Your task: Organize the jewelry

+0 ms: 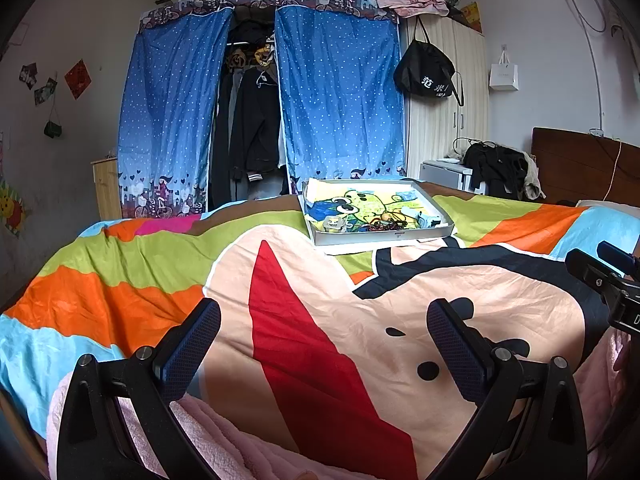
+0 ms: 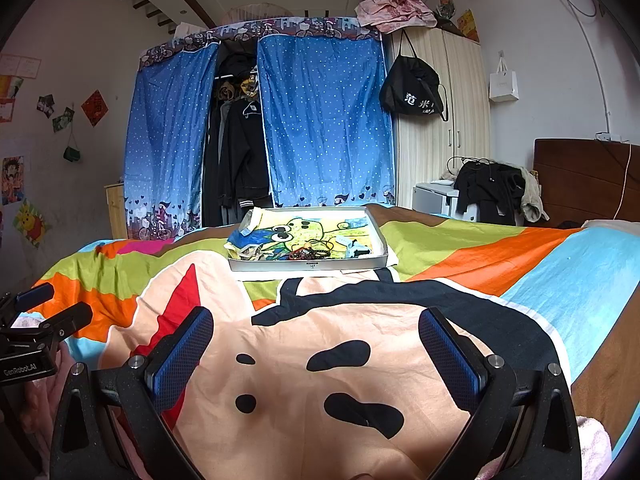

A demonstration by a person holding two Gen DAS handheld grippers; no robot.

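A shallow grey tray (image 1: 380, 236) (image 2: 308, 266) lined with a cartoon cloth lies on the bed, far ahead of both grippers. Near its front edge lies a tangle of dark beaded jewelry (image 1: 382, 225) (image 2: 308, 254), with a pale bracelet-like piece (image 1: 334, 224) at the left and a light blue item (image 1: 424, 219) (image 2: 352, 249) at the right. My left gripper (image 1: 324, 320) hovers open over the bedspread with nothing between its fingers. My right gripper (image 2: 316, 330) is open and empty too, well short of the tray.
A colourful cartoon bedspread (image 1: 320, 340) covers the bed. Pink fleece (image 1: 224, 440) lies at the near edge. Behind stand a blue curtained wardrobe (image 1: 336, 92), a white cabinet with a hanging black bag (image 1: 426, 72), and a brown headboard (image 1: 580, 164) at right.
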